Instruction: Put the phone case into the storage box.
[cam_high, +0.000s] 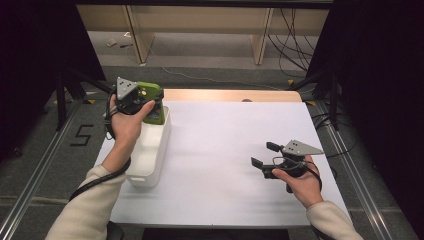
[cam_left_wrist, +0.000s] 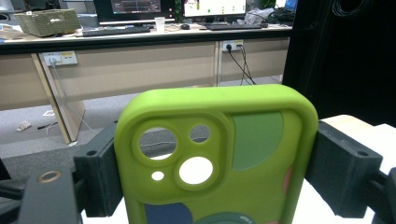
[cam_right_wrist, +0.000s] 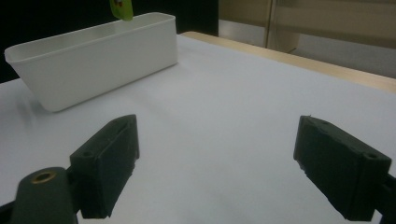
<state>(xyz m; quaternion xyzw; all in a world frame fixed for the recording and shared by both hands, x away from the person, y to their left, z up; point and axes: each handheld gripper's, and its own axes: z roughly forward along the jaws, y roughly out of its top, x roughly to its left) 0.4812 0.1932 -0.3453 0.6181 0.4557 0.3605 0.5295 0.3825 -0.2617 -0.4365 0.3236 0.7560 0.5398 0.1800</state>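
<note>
Near right: the right gripper (cam_high: 264, 154) hovers low over the white table (cam_high: 225, 160), its jaws standing wide apart with nothing between them, as the right gripper view confirms; the hand holding it rests near the table's near right corner. Left, nearer the middle: a white bin (cam_high: 150, 155) lies lengthwise along the table's left edge; its thin plastic walls look light and easily nudged. Far left: the left gripper (cam_high: 150, 102) is clamped on a green phone case (cam_left_wrist: 219, 158), held above the far end of the bin; in the left gripper view the pads press on the case's two long side edges, camera cut-outs uppermost. Handling, as a judgement: the case is light, hollow and probably of soft, somewhat flexible material; it may bow under a hard squeeze; its matt skin should resist slipping; a grip across the side edges near mid-length, as here, seems the sound place to hold it; it is not fragile, so a short drop into the bin carries little risk.
</note>
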